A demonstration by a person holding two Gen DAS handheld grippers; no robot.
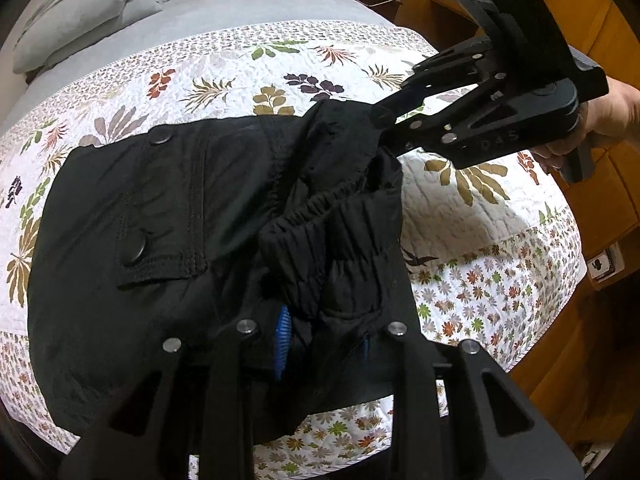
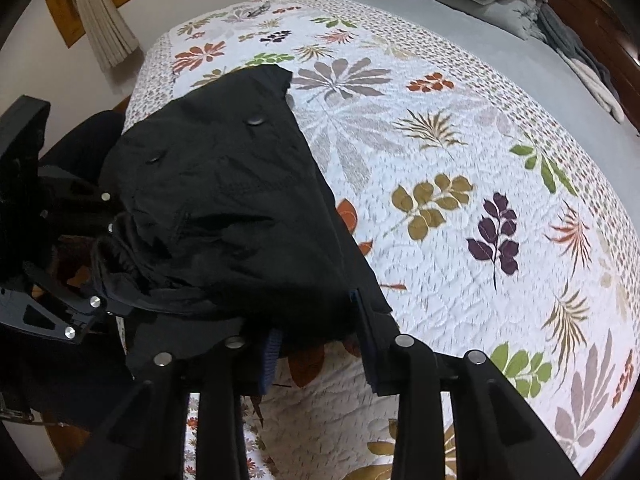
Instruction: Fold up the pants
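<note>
Both grippers, left gripper (image 1: 324,344) and right gripper (image 1: 380,120), pinch my pants (image 1: 180,208) waistband | fold barely begun | legs ahead still unfolded.

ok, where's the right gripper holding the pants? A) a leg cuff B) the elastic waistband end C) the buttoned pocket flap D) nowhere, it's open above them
B: the right gripper is pinched on the gathered waistband end of the pants, clear of the pocket flap.

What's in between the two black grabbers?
The black pants: their bunched waistband spans from the left gripper to the right gripper, each pinching an end. The left wrist view shows it over the floral quilt.
</note>
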